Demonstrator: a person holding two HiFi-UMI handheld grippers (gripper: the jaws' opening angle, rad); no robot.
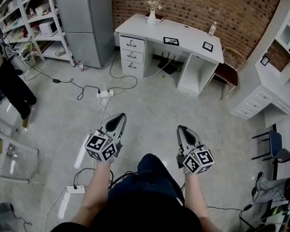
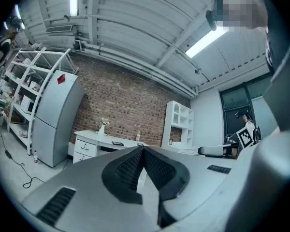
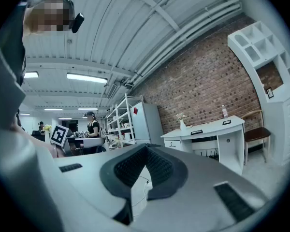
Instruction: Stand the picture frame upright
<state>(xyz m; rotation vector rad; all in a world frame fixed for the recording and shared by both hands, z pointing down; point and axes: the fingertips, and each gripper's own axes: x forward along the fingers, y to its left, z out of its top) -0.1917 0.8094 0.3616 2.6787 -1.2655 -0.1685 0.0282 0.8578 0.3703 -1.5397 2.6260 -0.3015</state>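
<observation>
Both claws are closed and hold nothing. The left gripper has its jaws pressed tip to tip and is held level. The right gripper is the same, jaws together and level, near the left one with the person's knee below and between them.

The frames are well ahead of both grippers, on the white desk against the brick wall. Two lie flat on the desktop:
- The wide picture frame is mid-desk, straight ahead between the two grippers.
- The small picture frame is to its right by the desk's right end, ahead and right of the right gripper.

Both are well apart from the jaws (floor with cables and a power strip lies between).

The vase of flowers is at the desk's back edge, ahead of the left gripper. The bottle is behind the small frame. A third little frame sits in the white shelf unit, far right of the right gripper.
</observation>
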